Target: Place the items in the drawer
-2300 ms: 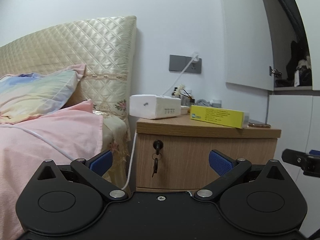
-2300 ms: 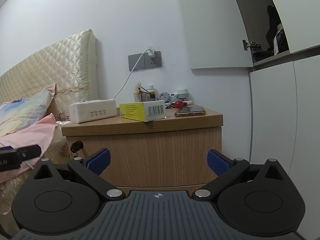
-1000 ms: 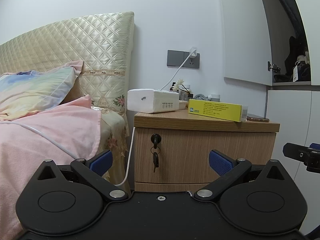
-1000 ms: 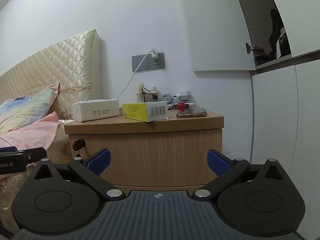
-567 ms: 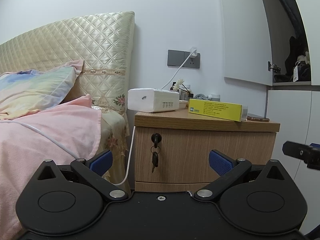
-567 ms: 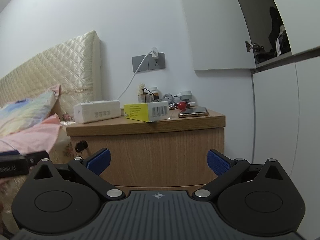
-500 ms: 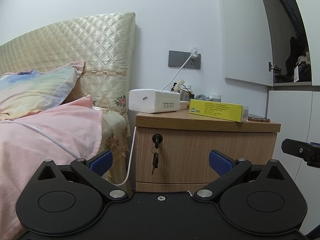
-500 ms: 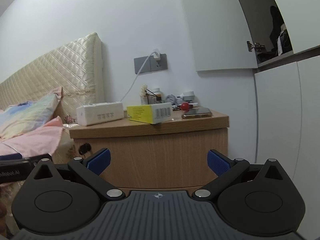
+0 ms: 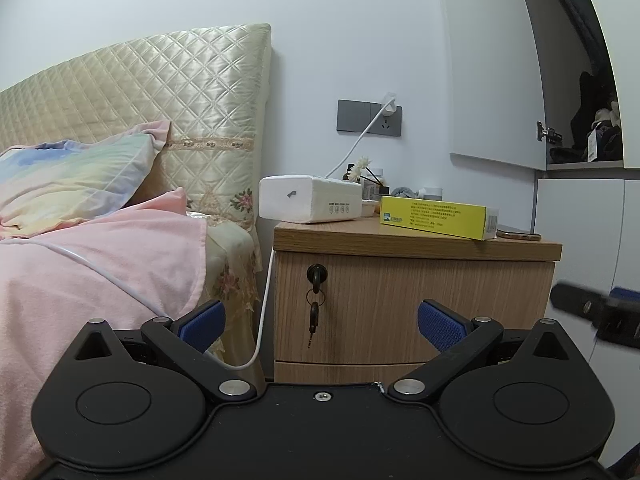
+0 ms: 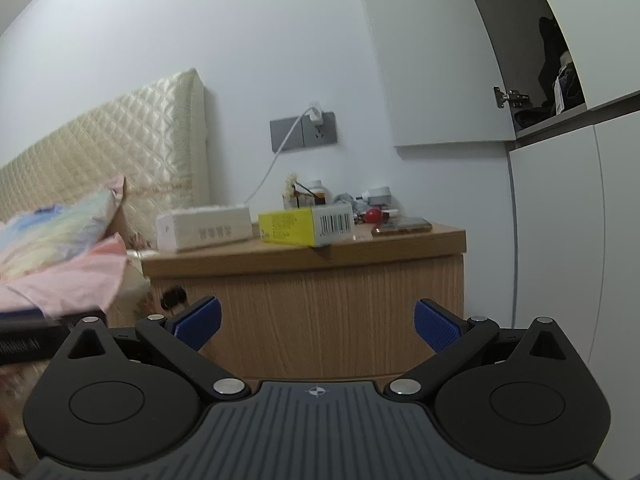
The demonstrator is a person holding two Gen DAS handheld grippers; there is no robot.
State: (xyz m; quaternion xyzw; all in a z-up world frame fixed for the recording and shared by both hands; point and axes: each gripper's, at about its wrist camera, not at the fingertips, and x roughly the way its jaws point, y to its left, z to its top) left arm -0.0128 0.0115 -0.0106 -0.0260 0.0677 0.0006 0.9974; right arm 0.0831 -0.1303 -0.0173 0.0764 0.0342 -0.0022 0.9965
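Observation:
A wooden nightstand [image 9: 416, 308] stands beside the bed, its drawer front [image 10: 320, 320] closed, with a key [image 9: 317, 276] in the lock at the upper left. On top lie a yellow box [image 9: 438, 222] [image 10: 306, 226], a white tissue pack [image 9: 310, 199] [image 10: 204, 231], a phone [image 10: 402, 225] and a red ball [image 10: 374, 214]. My left gripper [image 9: 321, 322] is open and empty, short of the drawer front. My right gripper [image 10: 318, 324] is open and empty too, facing the drawer front from the right side.
A bed with a pink blanket [image 9: 92, 276] and a quilted headboard [image 9: 160, 100] fills the left. A white charging cable [image 9: 264, 320] hangs down from the wall socket [image 9: 370, 117]. White wardrobe doors [image 10: 560, 220] stand to the right. Small bottles and clutter [image 10: 308, 194] sit at the nightstand's back.
Both grippers have drifted slightly; the right wrist view has shifted so the nightstand sits further right and closer. Both stay open and empty. The drawer stays closed.

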